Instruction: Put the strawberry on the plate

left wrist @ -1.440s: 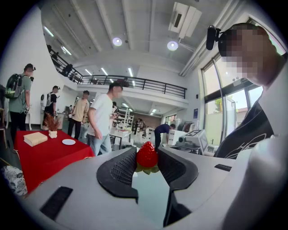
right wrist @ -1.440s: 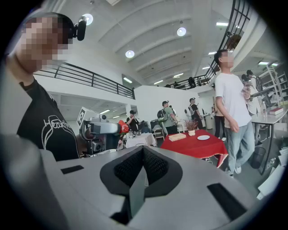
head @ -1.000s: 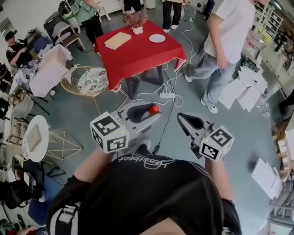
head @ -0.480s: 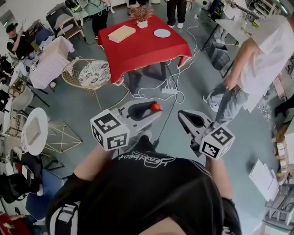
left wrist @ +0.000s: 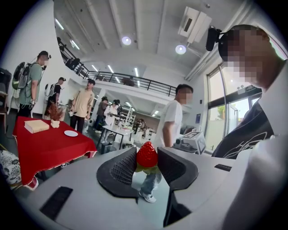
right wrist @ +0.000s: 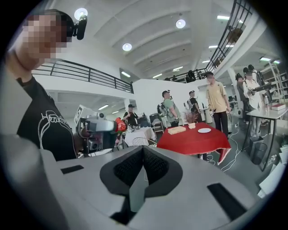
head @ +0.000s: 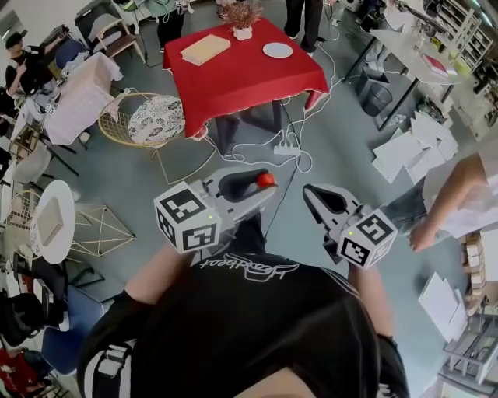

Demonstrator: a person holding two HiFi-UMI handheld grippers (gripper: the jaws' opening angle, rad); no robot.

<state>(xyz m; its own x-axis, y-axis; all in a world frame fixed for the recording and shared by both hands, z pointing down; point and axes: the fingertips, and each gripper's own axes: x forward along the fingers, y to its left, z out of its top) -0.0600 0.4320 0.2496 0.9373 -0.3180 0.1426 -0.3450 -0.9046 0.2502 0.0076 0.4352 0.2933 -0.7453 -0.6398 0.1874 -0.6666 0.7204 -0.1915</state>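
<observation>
A red strawberry with green leaves is clamped between the pads of my left gripper, held up at chest height over the floor. In the left gripper view the strawberry stands tip-up between the two black pads. My right gripper hovers beside it to the right, shut and empty, its pads touching at the tips. The small white plate lies on the red-clothed table a few steps ahead; the plate shows far left of the jaws.
On the red table there are also a tan book and a potted plant. A wicker chair stands left of it. A power strip with cables lies on the floor ahead. A person stands at the right; others stand behind the table.
Both grippers keep their pose and the strawberry stays clamped. The person in the white shirt has walked from the upper right to the right edge. The red table sits slightly nearer.
</observation>
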